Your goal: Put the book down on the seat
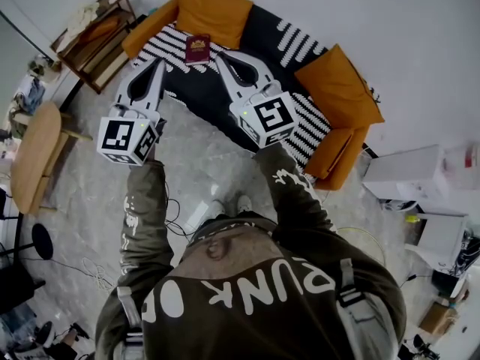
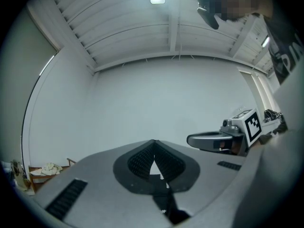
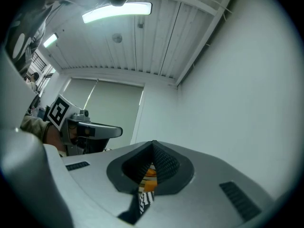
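While both gripper views tilt up at wall and ceiling, only the head view shows the book (image 1: 197, 49). It lies flat on the sofa's (image 1: 196, 92) striped seat, just below the orange cushion (image 1: 214, 13). Flanking it, the left gripper (image 1: 159, 64) and right gripper (image 1: 220, 57) each have their jaws pressed together on nothing. The cover's print is too small to read.

left hand-held gripper (image 1: 159, 63) and right hand-held gripper (image 1: 220, 55) held forward, jaws together
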`<state>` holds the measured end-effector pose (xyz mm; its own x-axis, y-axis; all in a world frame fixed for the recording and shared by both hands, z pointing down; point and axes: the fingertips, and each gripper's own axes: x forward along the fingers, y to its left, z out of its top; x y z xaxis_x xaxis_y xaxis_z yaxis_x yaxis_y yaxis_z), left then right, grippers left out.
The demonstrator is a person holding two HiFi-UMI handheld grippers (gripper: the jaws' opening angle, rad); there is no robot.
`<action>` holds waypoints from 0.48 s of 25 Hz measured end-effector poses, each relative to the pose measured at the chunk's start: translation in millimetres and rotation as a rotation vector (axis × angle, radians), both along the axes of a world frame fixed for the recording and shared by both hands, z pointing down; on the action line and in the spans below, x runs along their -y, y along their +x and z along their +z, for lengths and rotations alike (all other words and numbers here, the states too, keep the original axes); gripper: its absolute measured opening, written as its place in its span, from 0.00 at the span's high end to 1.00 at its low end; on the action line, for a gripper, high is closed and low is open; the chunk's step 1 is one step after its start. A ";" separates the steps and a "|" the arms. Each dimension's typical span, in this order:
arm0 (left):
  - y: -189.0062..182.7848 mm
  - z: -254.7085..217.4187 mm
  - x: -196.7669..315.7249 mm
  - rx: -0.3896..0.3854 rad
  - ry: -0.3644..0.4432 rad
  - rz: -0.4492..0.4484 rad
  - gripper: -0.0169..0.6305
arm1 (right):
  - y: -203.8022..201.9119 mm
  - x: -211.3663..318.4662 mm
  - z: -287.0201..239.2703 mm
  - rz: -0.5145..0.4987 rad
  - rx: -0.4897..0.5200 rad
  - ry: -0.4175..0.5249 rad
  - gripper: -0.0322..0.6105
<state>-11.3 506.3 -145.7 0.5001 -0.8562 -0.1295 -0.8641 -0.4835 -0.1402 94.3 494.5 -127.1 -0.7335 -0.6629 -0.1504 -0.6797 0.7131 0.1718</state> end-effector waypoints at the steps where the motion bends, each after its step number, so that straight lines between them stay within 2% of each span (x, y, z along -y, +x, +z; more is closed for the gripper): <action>1: 3.0 -0.2 -1.1 0.001 0.000 -0.002 0.97 | 3.2 -0.6 -0.3 -0.001 0.003 -0.001 0.94; 12: 28.4 5.1 -6.5 0.003 -0.011 -0.013 0.97 | 28.9 -3.0 3.5 -0.009 0.009 -0.011 0.94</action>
